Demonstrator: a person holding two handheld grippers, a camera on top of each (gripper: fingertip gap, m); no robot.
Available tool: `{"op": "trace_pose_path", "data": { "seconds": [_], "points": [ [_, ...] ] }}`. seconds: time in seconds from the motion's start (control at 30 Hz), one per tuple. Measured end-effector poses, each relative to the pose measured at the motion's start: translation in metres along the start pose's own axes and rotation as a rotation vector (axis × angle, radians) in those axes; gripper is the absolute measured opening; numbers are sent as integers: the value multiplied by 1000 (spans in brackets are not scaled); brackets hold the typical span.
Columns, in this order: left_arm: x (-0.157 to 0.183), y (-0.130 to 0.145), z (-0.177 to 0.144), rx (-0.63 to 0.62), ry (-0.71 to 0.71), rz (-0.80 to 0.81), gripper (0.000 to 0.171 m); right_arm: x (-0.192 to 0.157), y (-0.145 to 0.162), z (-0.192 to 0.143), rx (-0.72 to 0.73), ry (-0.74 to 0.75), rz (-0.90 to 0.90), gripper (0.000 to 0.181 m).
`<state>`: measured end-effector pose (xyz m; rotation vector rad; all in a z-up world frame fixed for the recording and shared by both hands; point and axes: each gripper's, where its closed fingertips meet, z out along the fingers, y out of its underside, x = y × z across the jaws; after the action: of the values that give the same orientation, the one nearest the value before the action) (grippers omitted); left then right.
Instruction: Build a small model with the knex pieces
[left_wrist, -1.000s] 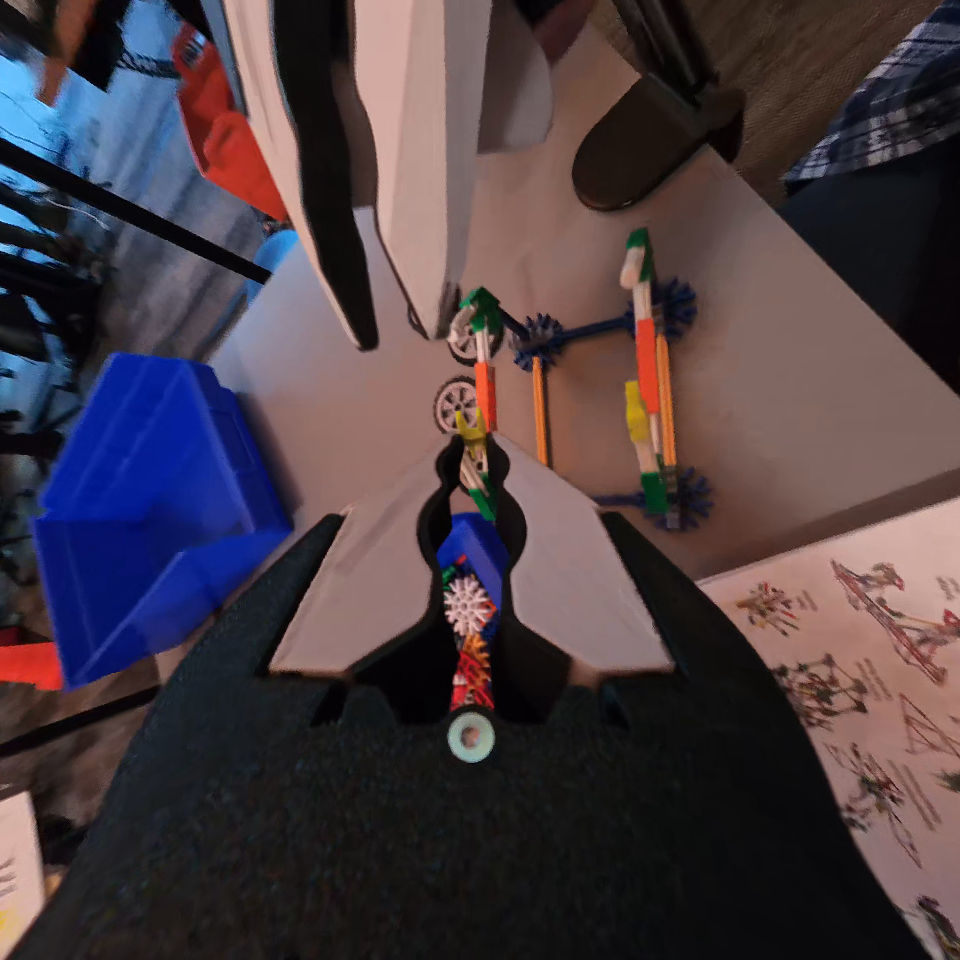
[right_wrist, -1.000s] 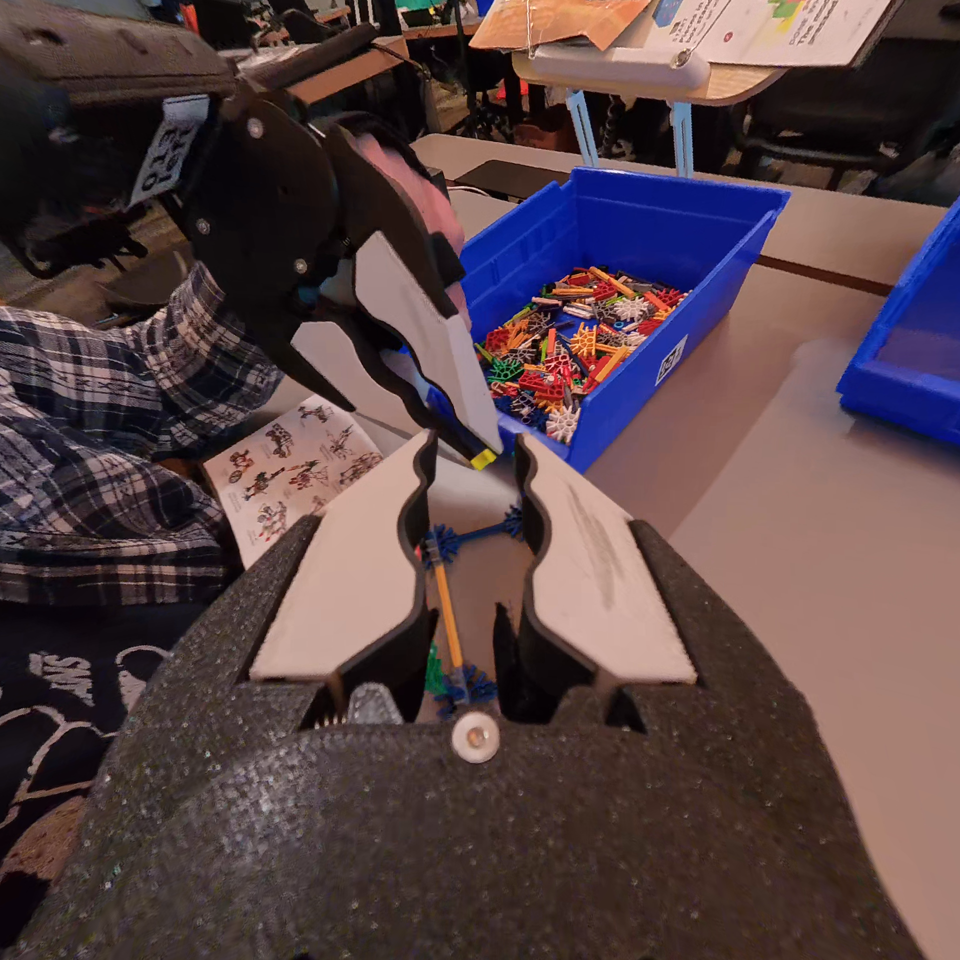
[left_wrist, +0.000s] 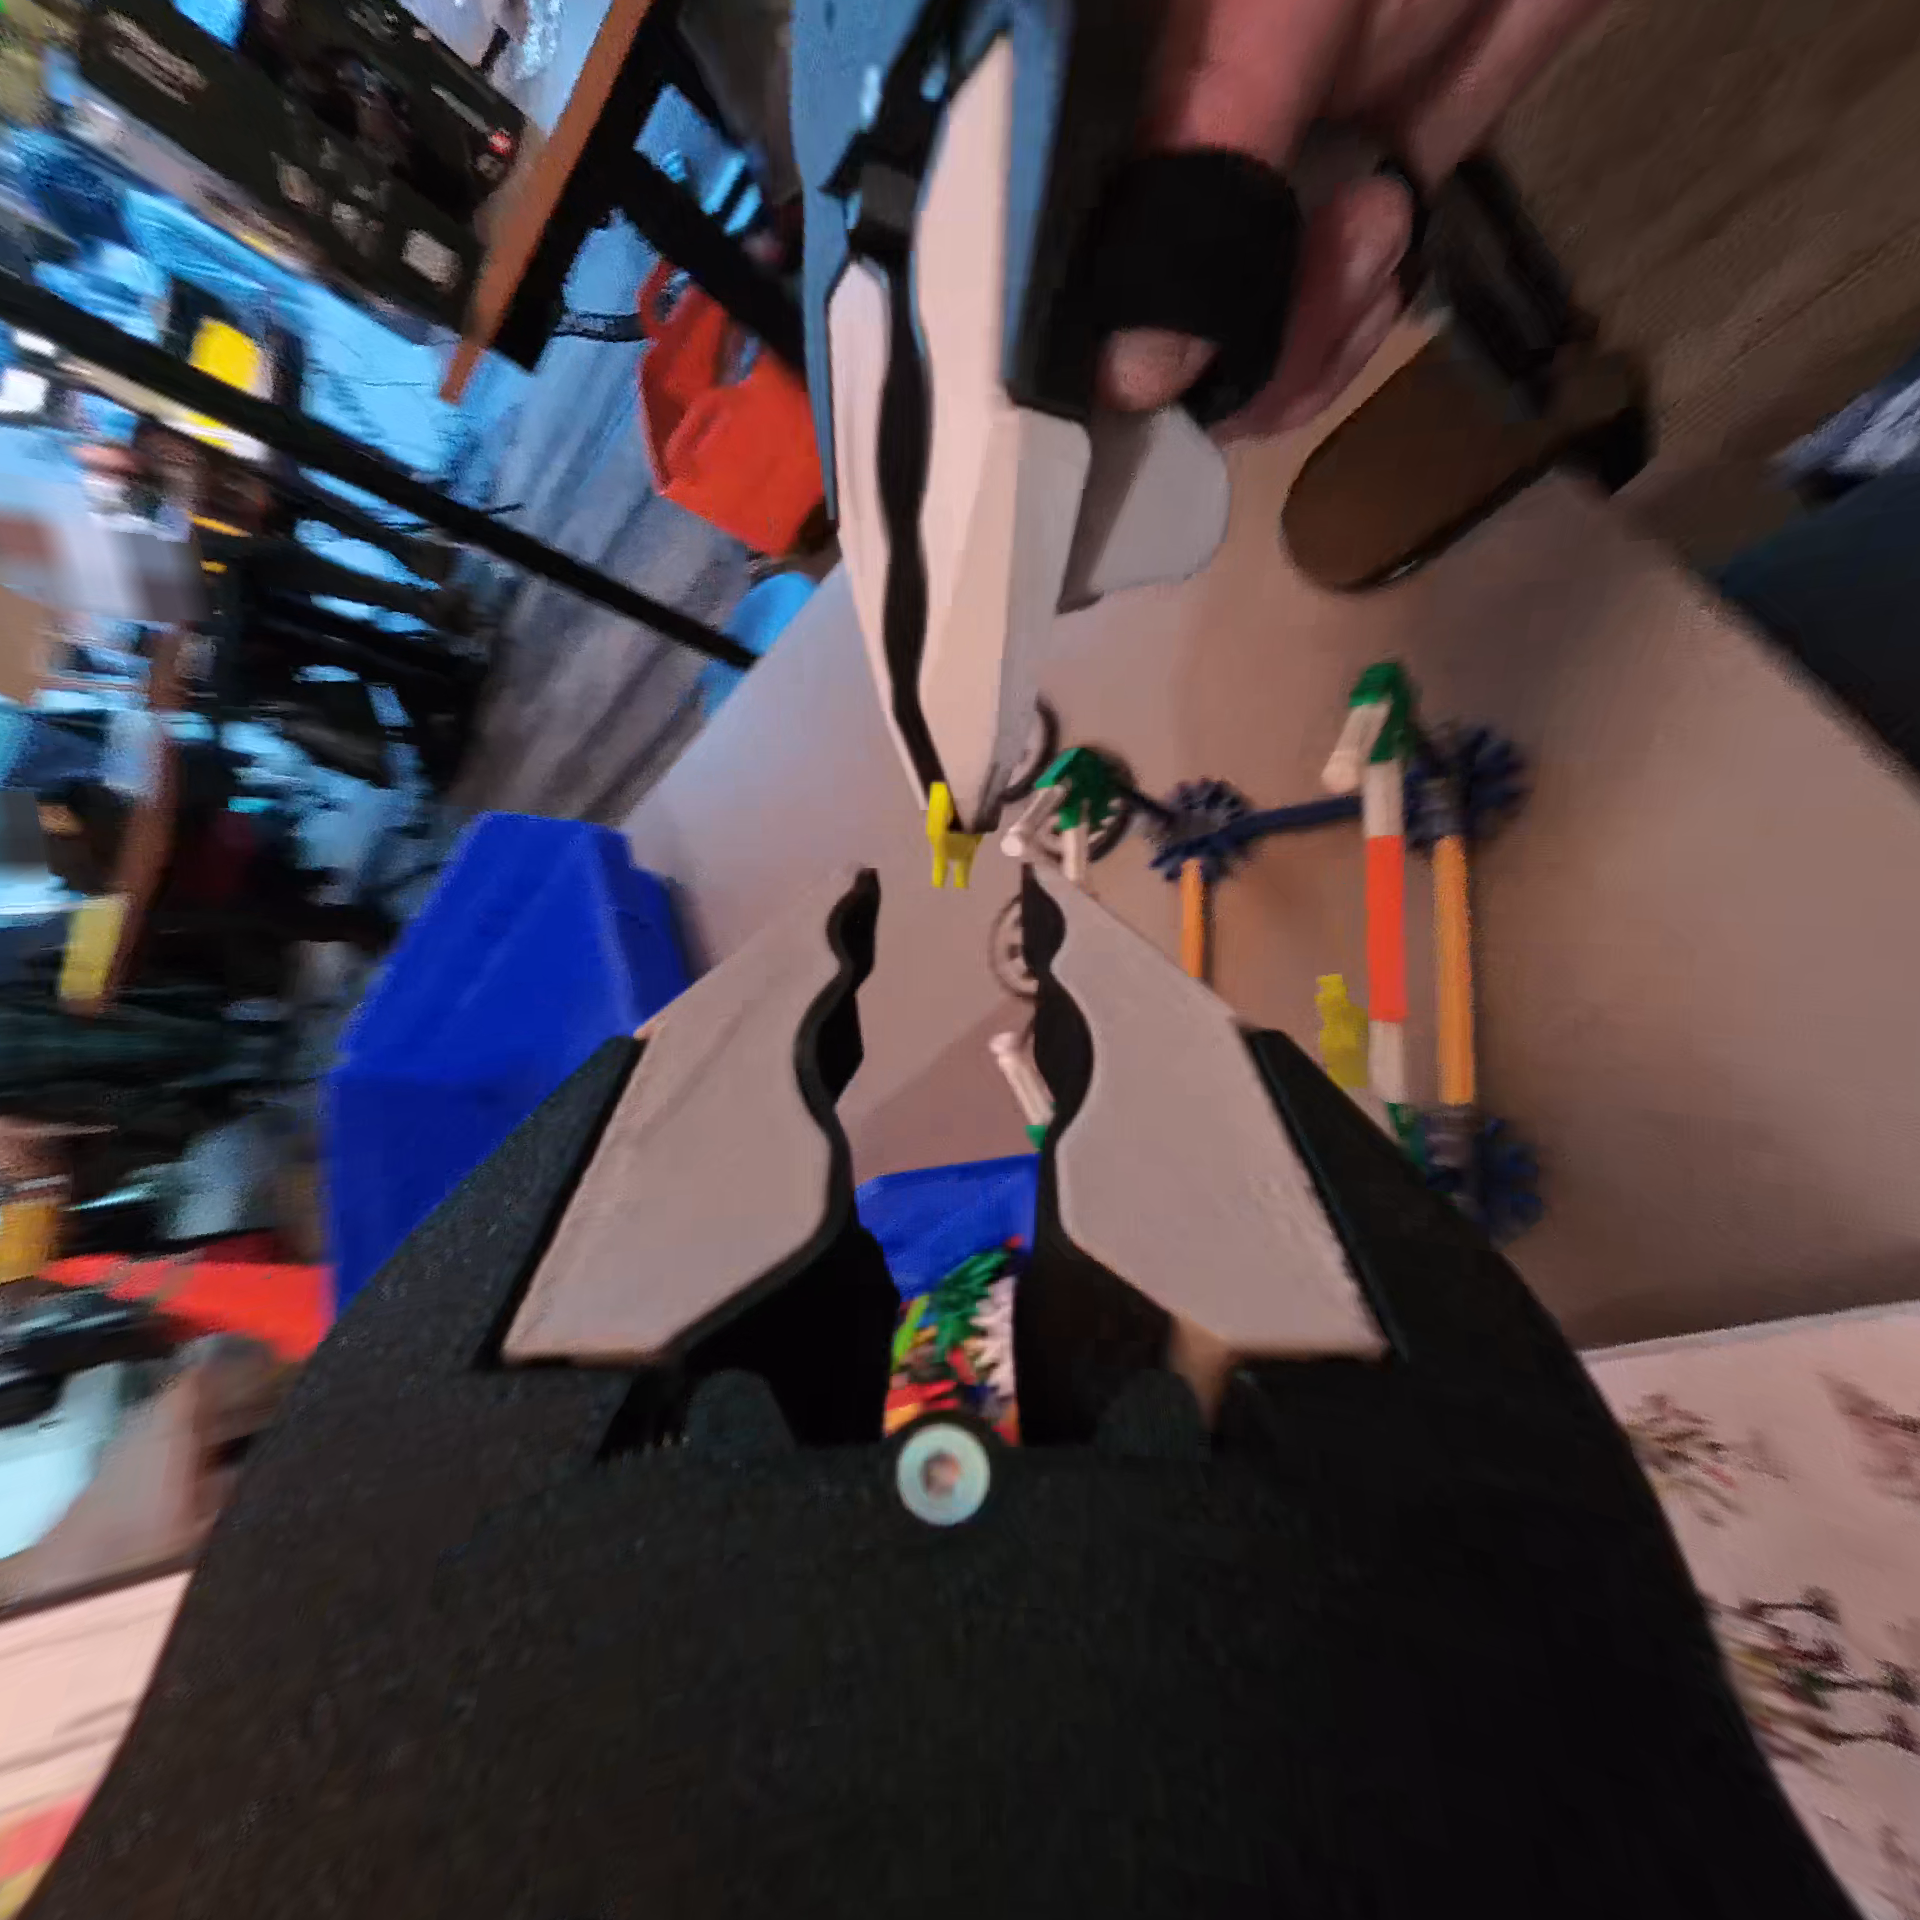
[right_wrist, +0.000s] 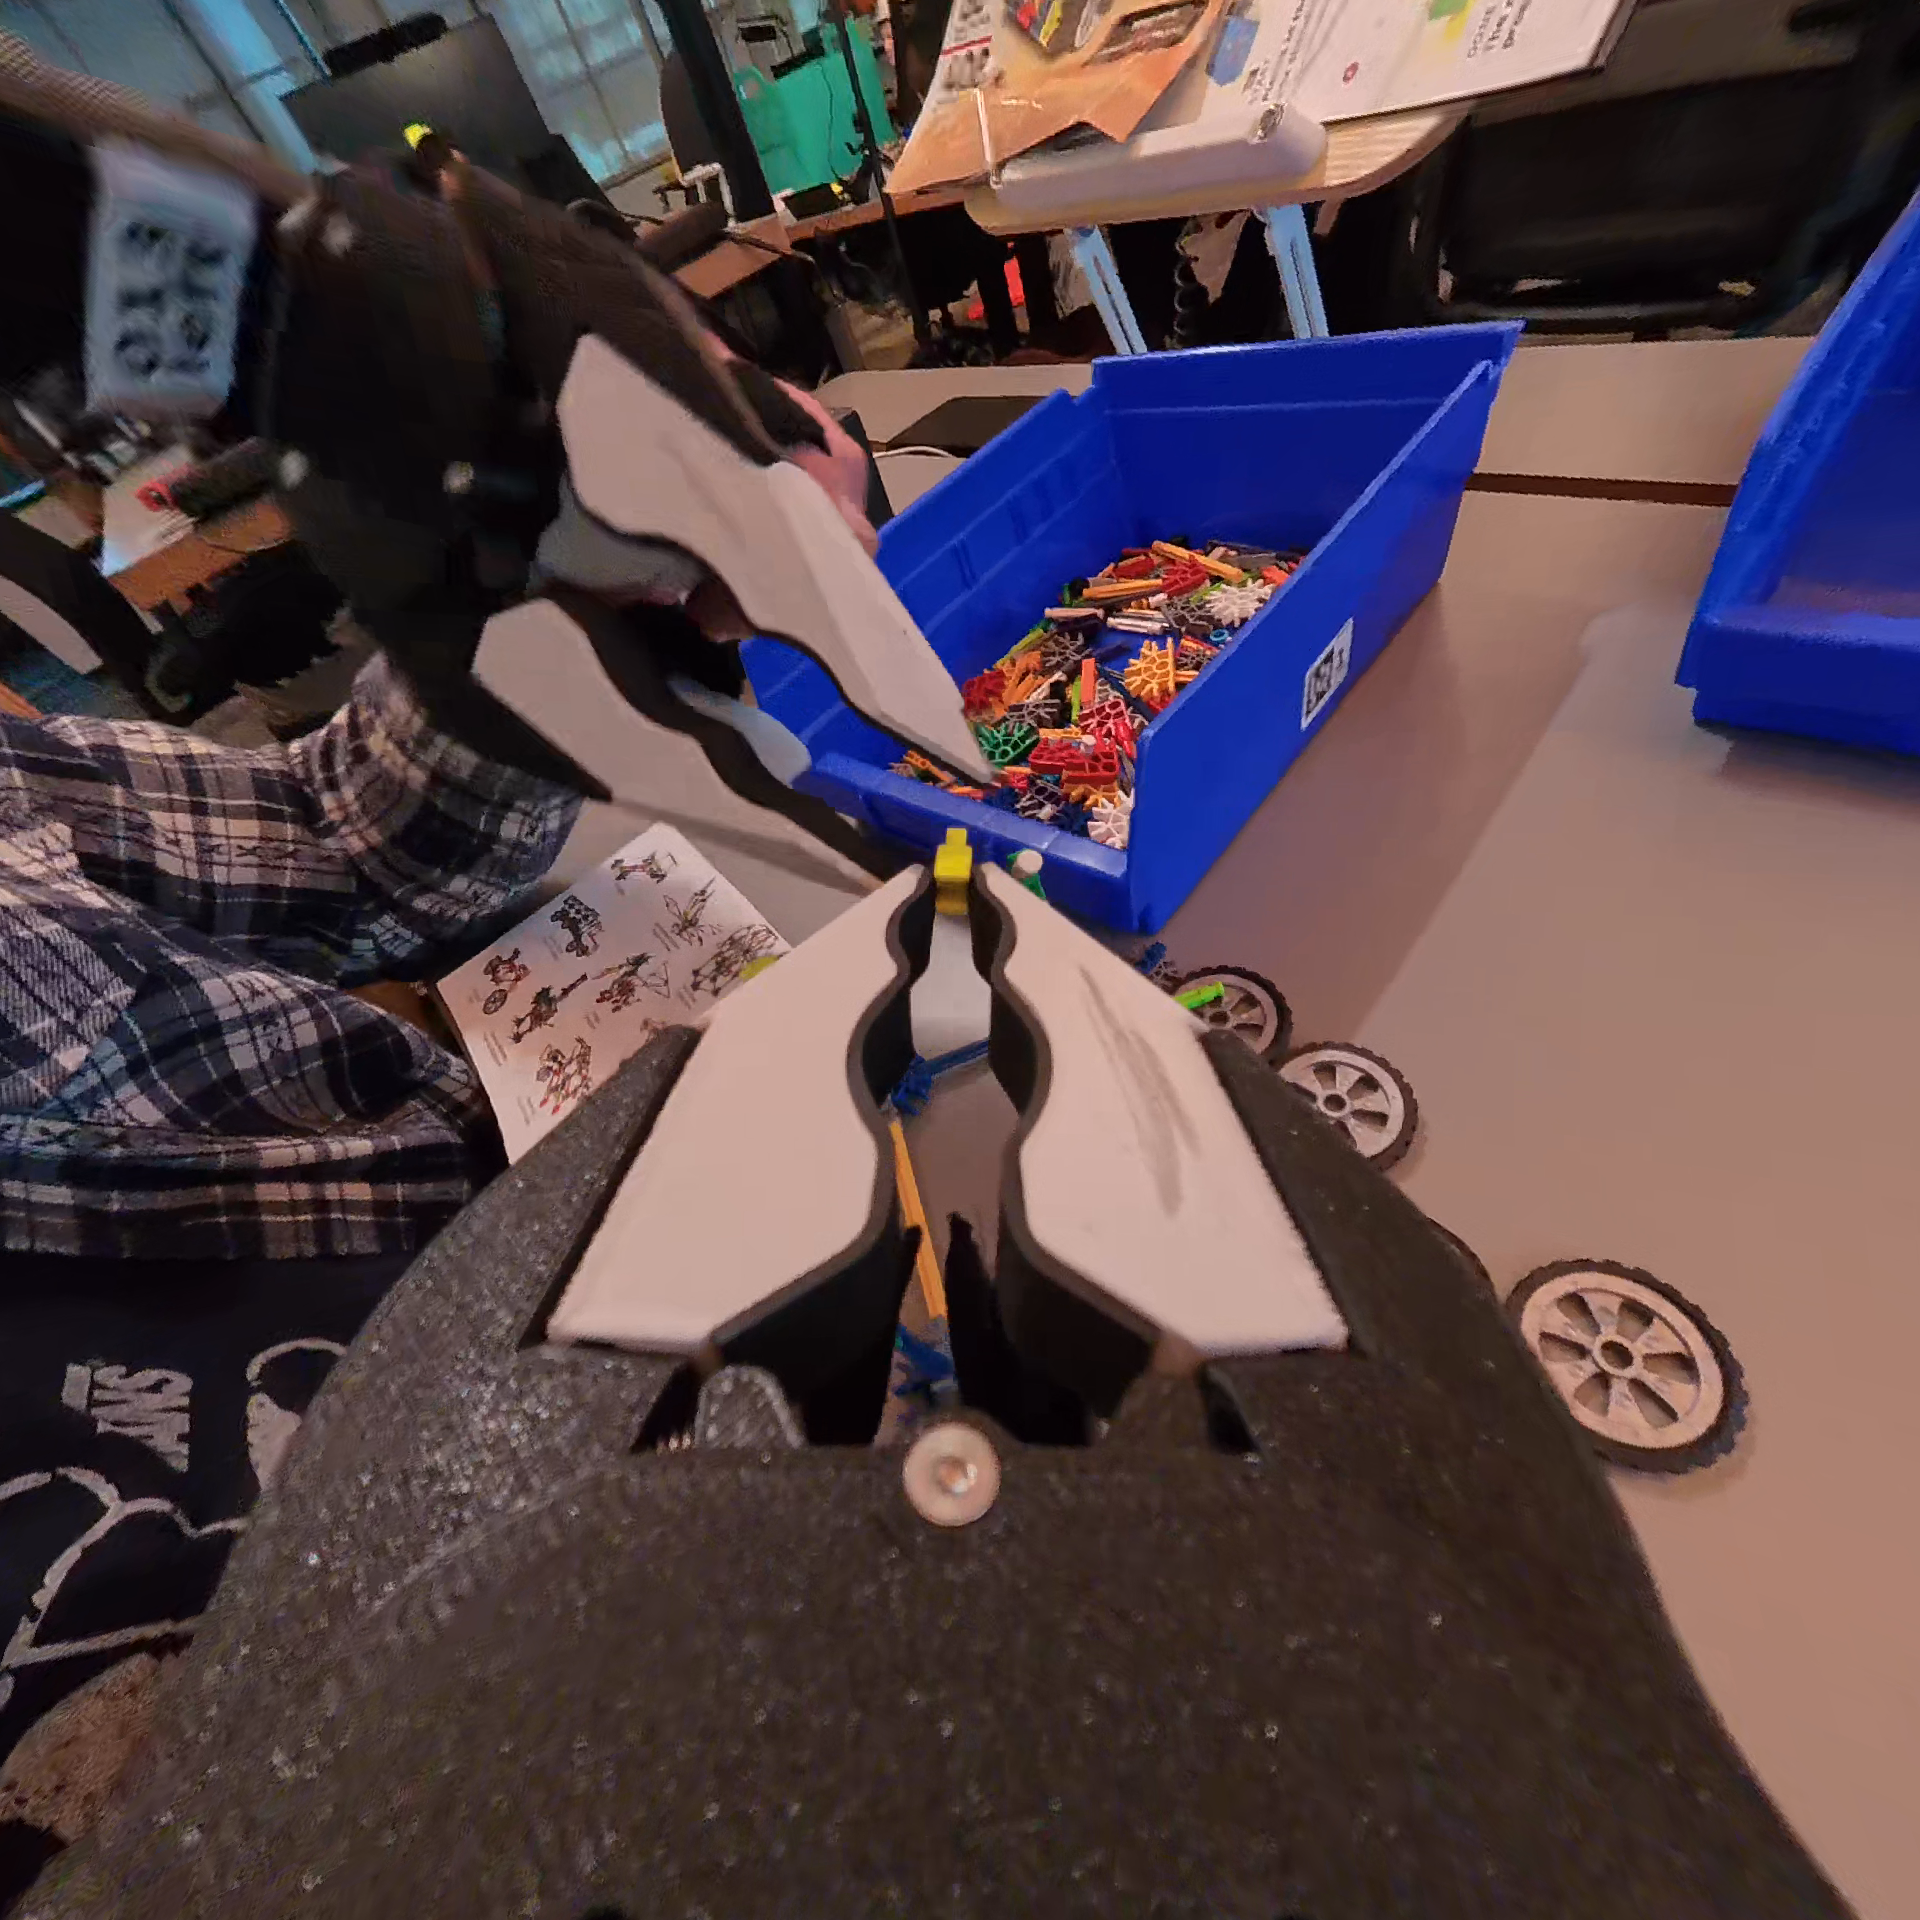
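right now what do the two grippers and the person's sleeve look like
Both grippers, left gripper and right gripper, have a coarse black foam-like body, a silver screw at the centre, and two pale grey fingers with wavy black inner pads. The left one bears a white label on its side. The sleeve is blue and white plaid.

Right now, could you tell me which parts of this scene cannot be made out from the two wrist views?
- Left wrist view: the left gripper hides most of the blue parts bin; the background is blurred.
- Right wrist view: the right gripper, shut on the yellow piece, covers most of the rod frame.
- Right wrist view: the second blue bin is cut off by the edge; its contents are unseen.
- Booklet: drawings too small.
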<state>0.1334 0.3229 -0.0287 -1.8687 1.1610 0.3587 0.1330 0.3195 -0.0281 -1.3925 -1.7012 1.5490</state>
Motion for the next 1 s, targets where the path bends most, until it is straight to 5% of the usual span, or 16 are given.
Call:
{"op": "trace_pose_path", "data": {
  "seconds": [0.2,0.5,1.0],
  "points": [
    [10,-13,-6,171,179,-184,10,-12,1,-3,17,-45,-47,5],
    [18,-19,-9,240,312,-335,6,-21,2,-7,47,-71,-82,5],
    [25,-25,-11,279,374,-365,1,-31,4,-16,58,-98,-102,12]
  ]
}}
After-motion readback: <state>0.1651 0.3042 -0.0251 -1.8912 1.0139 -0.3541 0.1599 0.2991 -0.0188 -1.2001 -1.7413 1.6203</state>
